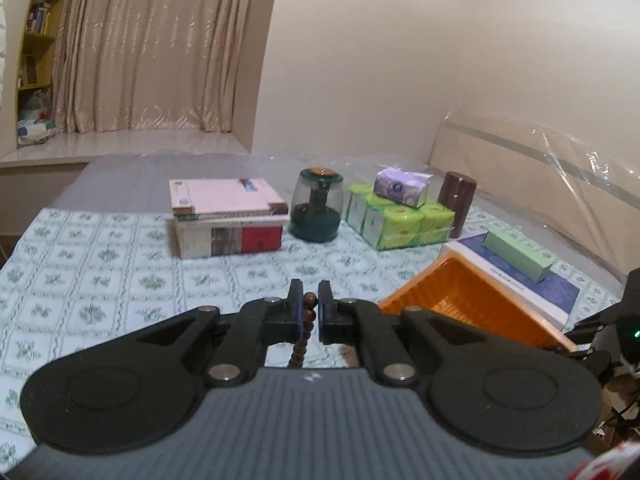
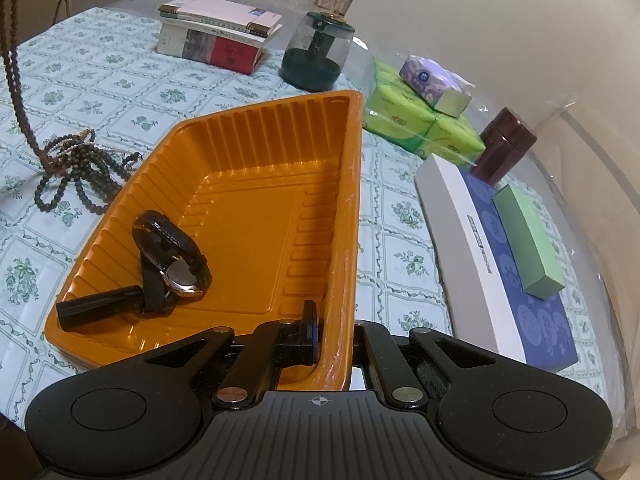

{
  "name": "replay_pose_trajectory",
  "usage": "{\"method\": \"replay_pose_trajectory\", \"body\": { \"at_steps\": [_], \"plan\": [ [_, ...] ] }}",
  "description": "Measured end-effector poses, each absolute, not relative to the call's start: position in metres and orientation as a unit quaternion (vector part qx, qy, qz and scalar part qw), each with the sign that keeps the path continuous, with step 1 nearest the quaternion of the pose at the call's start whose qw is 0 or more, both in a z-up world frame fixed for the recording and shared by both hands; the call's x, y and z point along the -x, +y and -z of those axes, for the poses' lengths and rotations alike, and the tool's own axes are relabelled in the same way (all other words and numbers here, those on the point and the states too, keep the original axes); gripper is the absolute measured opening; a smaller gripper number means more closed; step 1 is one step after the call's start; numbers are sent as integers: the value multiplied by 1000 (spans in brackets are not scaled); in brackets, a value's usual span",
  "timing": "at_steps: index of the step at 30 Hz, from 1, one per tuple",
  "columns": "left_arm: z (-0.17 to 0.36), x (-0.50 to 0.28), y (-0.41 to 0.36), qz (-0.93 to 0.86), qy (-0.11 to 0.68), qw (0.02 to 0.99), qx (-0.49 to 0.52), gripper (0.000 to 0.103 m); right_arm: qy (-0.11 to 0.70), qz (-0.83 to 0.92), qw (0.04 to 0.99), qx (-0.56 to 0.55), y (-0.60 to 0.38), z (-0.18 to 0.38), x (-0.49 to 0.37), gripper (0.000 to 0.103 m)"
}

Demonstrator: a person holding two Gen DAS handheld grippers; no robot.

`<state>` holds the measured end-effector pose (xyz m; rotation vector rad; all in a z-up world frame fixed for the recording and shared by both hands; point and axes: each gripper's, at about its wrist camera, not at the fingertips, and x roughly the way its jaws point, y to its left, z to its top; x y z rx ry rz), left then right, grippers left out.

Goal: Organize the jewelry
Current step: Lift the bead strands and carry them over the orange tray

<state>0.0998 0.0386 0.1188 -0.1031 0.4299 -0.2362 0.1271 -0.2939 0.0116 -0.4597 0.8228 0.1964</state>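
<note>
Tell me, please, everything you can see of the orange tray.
The orange tray is a glossy, thin plastic rectangle with ribbed walls and a flat floor, resting on the patterned tablecloth. The right tool is shut on its near wall. Inside lie a black-strapped wristwatch and a black cylinder; the rest is bare.

The left gripper [image 1: 310, 300] is seen from behind, pointed slightly downward, with its 2 black fingers drawn nearly together. A string of brown beads [image 1: 309, 312] is pinched between the blue pads [image 1: 298, 312] and hangs down from the fingers.

The right gripper [image 2: 334, 332] is tilted more steeply downward. Its 2 fingers are closed on the near right wall of an orange tray [image 2: 340, 240]: 1 finger is seen inside the wall, the other is hidden outside it.
</note>
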Motion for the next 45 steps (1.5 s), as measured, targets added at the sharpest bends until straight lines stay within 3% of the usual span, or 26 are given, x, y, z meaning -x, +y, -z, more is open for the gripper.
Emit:
{"method": "replay_pose_trajectory", "body": {
  "at_steps": [22,35,45],
  "plan": [
    [-165,-109,-70,299,196,932,64,6,392,-97,888,218,-295,-12,-128,3],
    [-88,-150,-126,338,320,884,40,6,391,-99,890,215,-296,-12,-128,3],
    [-67,-168,-121,329,355,873,53,6,391,-99,889,215,-296,-12,-128,3]
  ]
}}
